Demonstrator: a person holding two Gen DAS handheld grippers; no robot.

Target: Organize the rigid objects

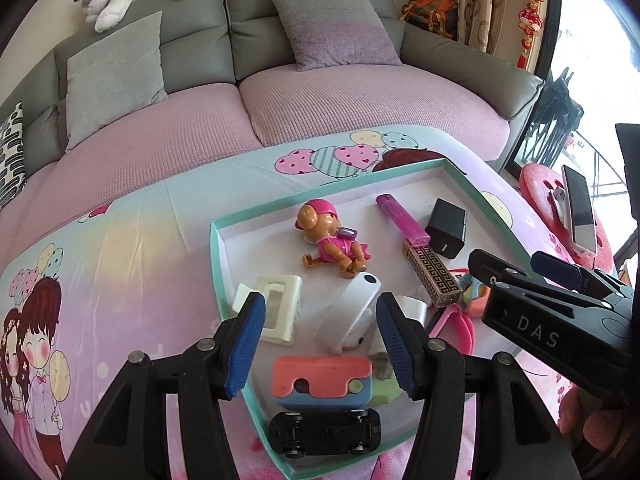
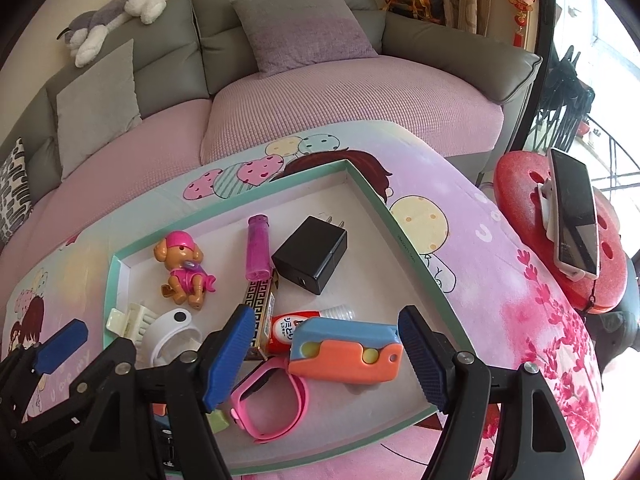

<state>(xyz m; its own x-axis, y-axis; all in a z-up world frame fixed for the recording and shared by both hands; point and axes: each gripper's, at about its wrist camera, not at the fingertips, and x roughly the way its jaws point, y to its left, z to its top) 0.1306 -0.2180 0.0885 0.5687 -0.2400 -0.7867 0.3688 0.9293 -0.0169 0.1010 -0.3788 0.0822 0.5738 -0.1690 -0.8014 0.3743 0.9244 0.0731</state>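
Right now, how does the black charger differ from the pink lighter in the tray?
The black charger is a squat, opaque block with two metal prongs; the pink lighter is a slim, translucent stick. The charger looks wider, the lighter longer and narrower. Both lie flat, side by side, on the white floor of the tray.

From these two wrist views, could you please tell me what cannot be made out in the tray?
- Small green block: right view, mostly behind the right claw.
- Red-labelled tube: right view, its print too small.
- Black toy car: left view only, lying on its side.
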